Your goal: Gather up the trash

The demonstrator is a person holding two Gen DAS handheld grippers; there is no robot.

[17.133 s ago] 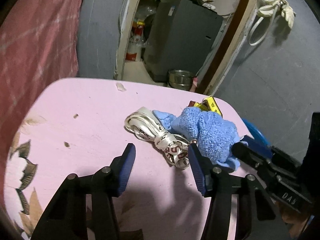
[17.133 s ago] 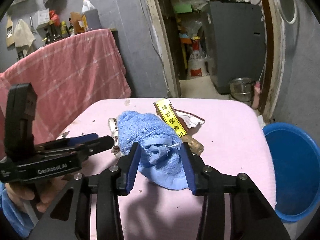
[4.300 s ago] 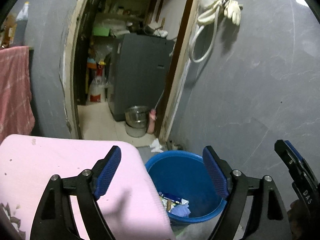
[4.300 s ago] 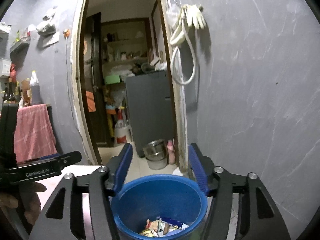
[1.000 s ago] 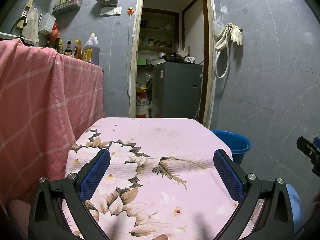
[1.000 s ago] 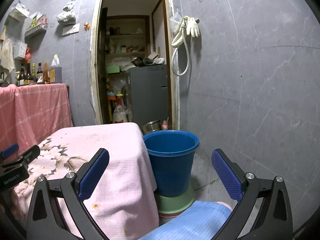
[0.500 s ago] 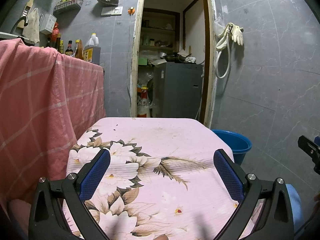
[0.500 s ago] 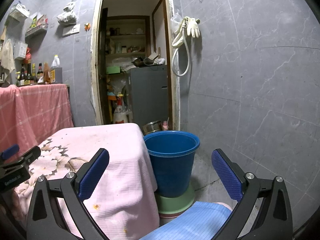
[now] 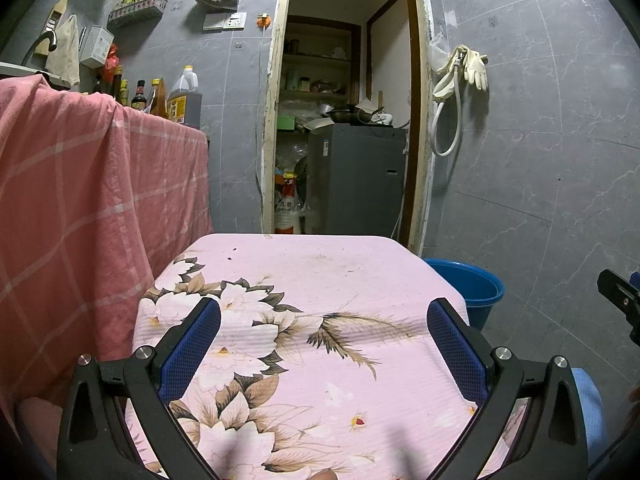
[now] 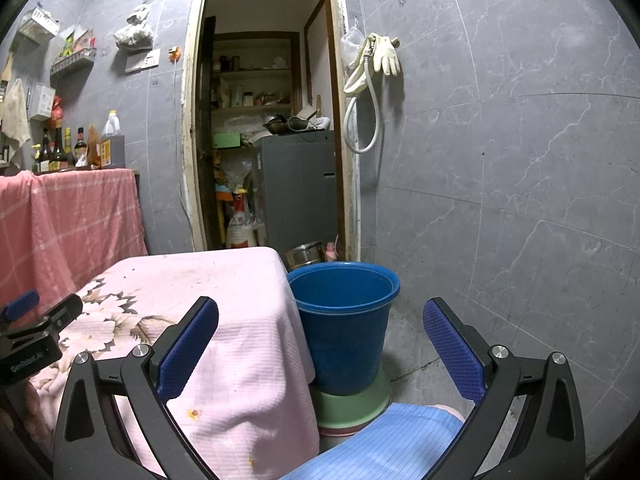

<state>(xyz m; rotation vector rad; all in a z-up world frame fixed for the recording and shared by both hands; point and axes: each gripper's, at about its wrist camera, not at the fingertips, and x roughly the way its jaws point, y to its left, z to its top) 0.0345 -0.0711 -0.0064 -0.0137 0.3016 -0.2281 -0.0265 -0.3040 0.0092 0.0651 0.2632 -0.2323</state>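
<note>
bucket (image 10: pixel 344 332) interior perhaps hidden, base behind blue cloth (image 10: pixel 384 444)

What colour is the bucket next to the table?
Blue. The bucket shows best in the right wrist view, standing on a green base.

**My two hand-held grippers: pose and state**

Left gripper (image 9: pixel 324 344): I am holding it level, jaws spread wide, blue pads (image 9: pixel 192 348) facing inward, nothing between them.

Right gripper (image 10: pixel 320 344): I am holding it level too, jaws equally wide, gripping nothing.
</note>
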